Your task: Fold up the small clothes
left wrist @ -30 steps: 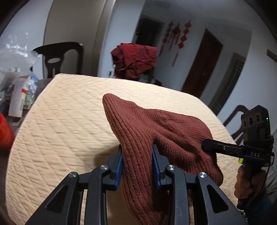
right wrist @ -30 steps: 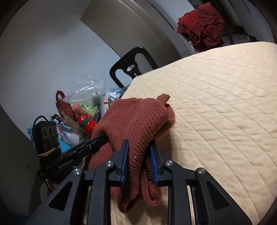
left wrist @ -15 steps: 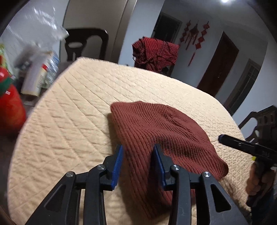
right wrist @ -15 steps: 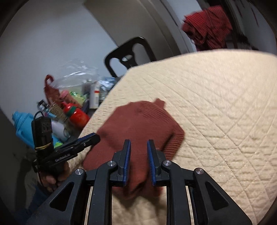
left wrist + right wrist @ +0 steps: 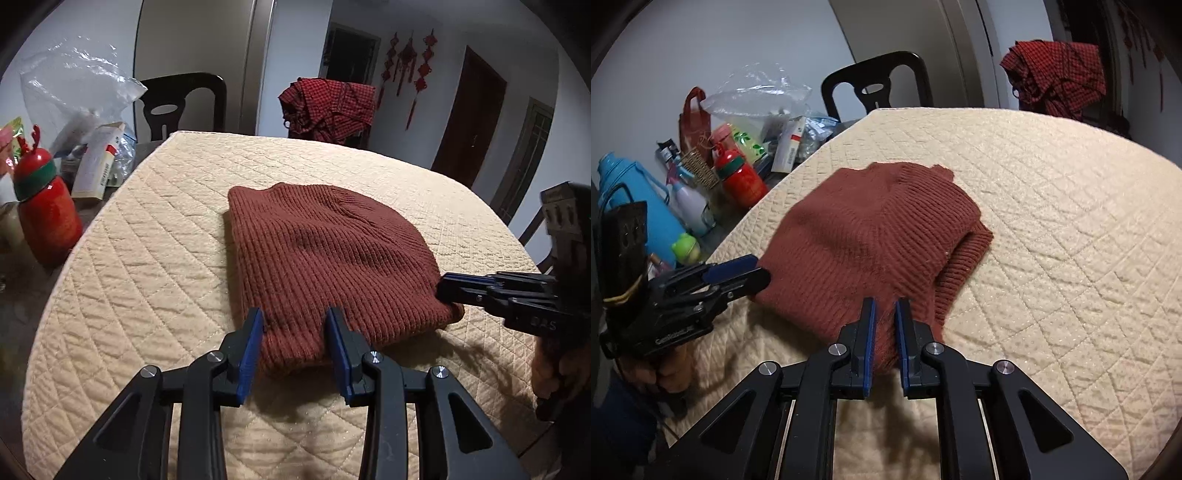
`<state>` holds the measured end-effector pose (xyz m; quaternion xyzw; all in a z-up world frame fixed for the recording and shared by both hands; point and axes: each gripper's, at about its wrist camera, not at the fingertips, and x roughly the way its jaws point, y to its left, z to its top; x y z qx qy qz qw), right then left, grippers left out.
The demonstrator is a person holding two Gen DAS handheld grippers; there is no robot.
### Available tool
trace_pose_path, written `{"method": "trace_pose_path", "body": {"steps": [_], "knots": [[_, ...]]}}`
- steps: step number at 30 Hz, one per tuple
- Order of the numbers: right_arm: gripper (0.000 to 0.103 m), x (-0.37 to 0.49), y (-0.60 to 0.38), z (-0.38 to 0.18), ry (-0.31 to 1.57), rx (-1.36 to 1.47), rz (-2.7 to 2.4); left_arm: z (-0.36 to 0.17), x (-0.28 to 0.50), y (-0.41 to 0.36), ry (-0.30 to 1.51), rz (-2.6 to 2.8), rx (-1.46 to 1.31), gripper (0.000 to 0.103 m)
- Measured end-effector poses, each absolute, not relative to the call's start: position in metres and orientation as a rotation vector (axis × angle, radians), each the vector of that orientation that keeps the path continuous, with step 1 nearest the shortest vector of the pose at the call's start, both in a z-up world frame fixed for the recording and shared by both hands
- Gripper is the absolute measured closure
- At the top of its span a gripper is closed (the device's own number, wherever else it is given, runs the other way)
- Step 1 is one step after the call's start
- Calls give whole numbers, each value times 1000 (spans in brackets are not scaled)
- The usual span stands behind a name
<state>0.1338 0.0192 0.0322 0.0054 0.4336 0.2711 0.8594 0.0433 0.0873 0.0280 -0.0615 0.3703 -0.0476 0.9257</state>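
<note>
A rust-brown knit garment (image 5: 328,254) lies folded flat on the cream quilted table cover (image 5: 147,280); it also shows in the right wrist view (image 5: 871,236). My left gripper (image 5: 295,325) is open, its blue pads either side of the garment's near edge. My right gripper (image 5: 884,317) is shut on the garment's near right corner. In the left wrist view the right gripper (image 5: 448,290) touches the garment's right edge. In the right wrist view the left gripper (image 5: 753,271) sits at the garment's left edge.
A red bottle (image 5: 46,218), boxes and a plastic bag (image 5: 74,96) crowd the table's left side. A blue flask (image 5: 635,206) and spray bottle stand there too. A red checked cloth (image 5: 328,107) hangs on a far chair. A black chair (image 5: 181,107) stands behind the table.
The garment was held up in both grippers and has been lowered flat onto the cover. My left gripper has opened and released it; my right gripper stays closed on the corner.
</note>
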Motion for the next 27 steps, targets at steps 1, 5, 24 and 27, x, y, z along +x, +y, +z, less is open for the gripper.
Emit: {"method": "trace_pose_path", "body": {"steps": [1, 5, 24, 27], "knots": [[91, 129, 20, 35, 904, 3, 569, 30, 40, 86, 758, -87, -120, 64], [82, 109, 24, 39, 882, -49, 552, 33, 23, 80, 750, -38, -95, 63], [53, 74, 26, 7, 927, -200, 424, 3, 5, 74, 876, 46, -78, 44], [52, 72, 27, 7, 926, -211, 422, 3, 5, 73, 878, 50, -67, 44]]}}
